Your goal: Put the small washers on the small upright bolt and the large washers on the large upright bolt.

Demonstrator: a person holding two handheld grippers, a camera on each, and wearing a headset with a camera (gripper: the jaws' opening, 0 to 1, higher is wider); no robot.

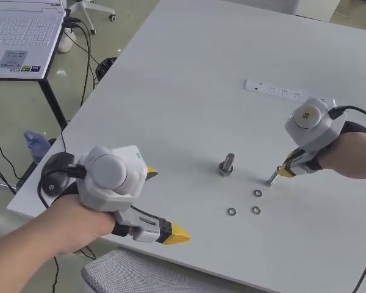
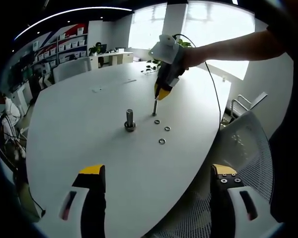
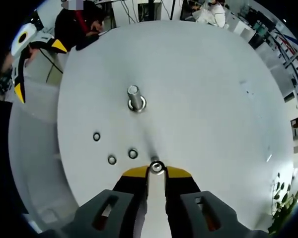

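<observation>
The large upright bolt (image 1: 227, 165) (image 2: 129, 120) (image 3: 135, 97) stands mid-table with a ring at its base. The thin small bolt (image 1: 272, 178) (image 2: 154, 108) stands to its right. My right gripper (image 1: 285, 171) (image 3: 157, 171) sits at that bolt's top, its jaws shut on a small washer (image 3: 157, 167); from the left gripper view the right gripper (image 2: 160, 93) shows just above the bolt. Three loose washers (image 1: 256, 210) (image 2: 162, 142) (image 3: 111, 159) lie on the table in front of the bolts. My left gripper (image 1: 165, 203) (image 2: 156, 171) hovers open and empty over the table's near edge.
A white power strip (image 1: 280, 91) lies at the back right of the white table (image 1: 171, 91). A laptop (image 1: 21, 33) sits on a side desk at far left, with cables hanging beside it. A mesh chair (image 1: 128, 274) stands below the near edge.
</observation>
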